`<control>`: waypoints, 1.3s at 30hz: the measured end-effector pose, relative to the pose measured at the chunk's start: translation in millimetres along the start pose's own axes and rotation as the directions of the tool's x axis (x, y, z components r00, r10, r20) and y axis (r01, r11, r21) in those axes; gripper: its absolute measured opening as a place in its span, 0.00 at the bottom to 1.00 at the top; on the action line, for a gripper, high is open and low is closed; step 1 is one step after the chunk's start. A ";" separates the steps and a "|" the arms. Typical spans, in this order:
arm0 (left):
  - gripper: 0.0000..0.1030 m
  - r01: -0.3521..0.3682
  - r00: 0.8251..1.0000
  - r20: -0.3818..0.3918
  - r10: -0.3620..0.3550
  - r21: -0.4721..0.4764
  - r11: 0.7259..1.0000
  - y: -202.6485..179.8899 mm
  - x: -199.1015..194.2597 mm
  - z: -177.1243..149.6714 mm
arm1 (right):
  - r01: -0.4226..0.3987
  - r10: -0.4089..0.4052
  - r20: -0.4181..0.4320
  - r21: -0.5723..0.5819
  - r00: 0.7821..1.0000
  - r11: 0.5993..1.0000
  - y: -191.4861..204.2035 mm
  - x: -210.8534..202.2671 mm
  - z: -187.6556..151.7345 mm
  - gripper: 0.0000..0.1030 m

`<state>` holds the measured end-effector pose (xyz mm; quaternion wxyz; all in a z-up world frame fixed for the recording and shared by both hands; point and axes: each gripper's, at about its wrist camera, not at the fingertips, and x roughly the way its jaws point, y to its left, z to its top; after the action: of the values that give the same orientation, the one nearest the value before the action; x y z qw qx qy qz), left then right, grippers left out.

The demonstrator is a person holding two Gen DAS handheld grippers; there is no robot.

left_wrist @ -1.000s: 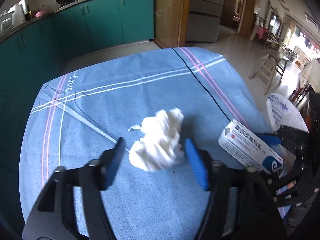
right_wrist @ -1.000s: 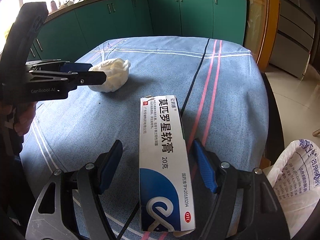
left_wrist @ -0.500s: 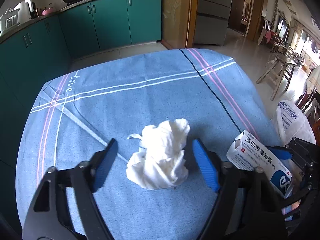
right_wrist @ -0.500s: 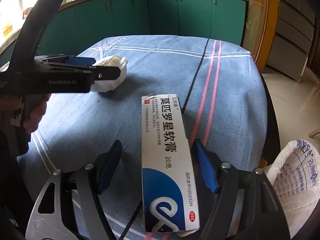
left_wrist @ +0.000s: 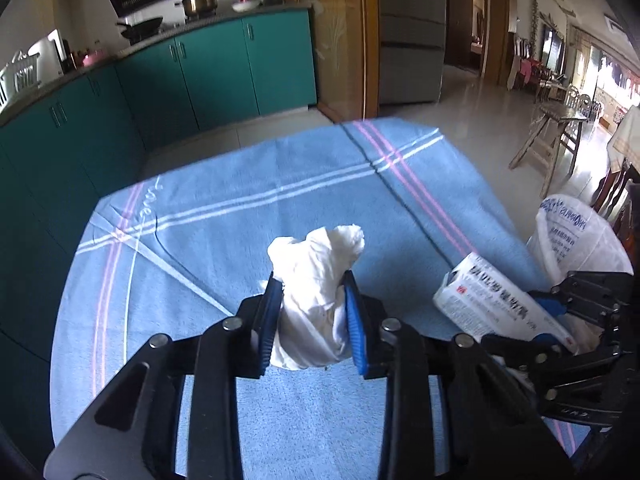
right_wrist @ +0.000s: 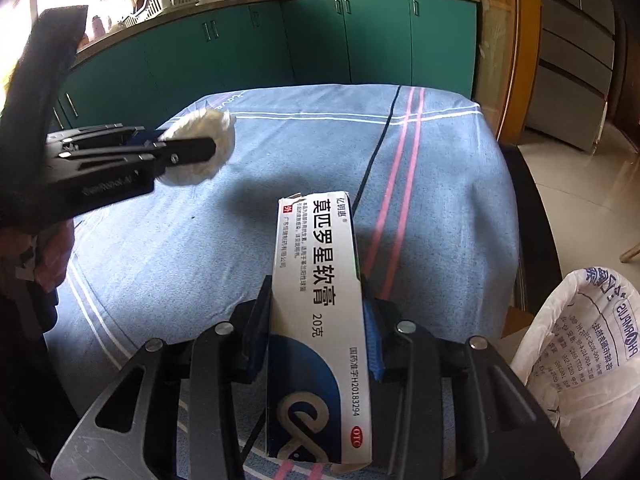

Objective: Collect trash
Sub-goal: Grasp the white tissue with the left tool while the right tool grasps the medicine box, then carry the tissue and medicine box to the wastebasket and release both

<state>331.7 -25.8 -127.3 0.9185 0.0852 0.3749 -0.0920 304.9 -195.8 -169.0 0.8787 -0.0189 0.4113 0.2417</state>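
My left gripper [left_wrist: 311,316] is shut on a crumpled white tissue [left_wrist: 316,284] and holds it above the blue tablecloth [left_wrist: 224,240]. It also shows in the right wrist view [right_wrist: 176,152], with the tissue [right_wrist: 204,136] at its tip. My right gripper [right_wrist: 318,320] is shut on a white and blue medicine box [right_wrist: 320,304], lifted off the cloth. The box also shows in the left wrist view [left_wrist: 492,300], at the right.
A white plastic trash bag [right_wrist: 580,340] stands open beside the table's right edge; it also shows in the left wrist view [left_wrist: 576,236]. Teal kitchen cabinets [right_wrist: 320,40] run behind the table. A wooden stool [left_wrist: 556,136] stands on the tiled floor at the far right.
Both grippers were open around their items. Now the left has shut on the tissue and the right on the box, and both items have risen off the cloth.
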 end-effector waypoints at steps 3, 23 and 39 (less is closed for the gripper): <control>0.30 -0.007 0.999 0.040 0.007 0.011 1.000 -3.4 -12.5 2.1 | -0.003 0.003 0.006 -0.007 1.000 1.000 1.6 -1.6 -0.9 0.38; 0.32 0.003 0.995 -0.098 0.002 0.044 0.999 -19.6 7.4 -16.6 | 0.040 -0.040 0.010 0.012 0.999 0.999 -6.3 -10.6 -7.5 0.38; 0.37 0.013 0.989 -0.149 -0.007 0.040 0.999 -23.8 33.8 -23.3 | 0.045 -0.045 -0.029 -0.002 0.999 0.999 -3.9 -2.0 -8.7 0.52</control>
<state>334.2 -47.2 -169.6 0.8855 0.1088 0.4410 -0.0978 299.4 -202.0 -173.9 0.8779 -0.0322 0.4231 0.2219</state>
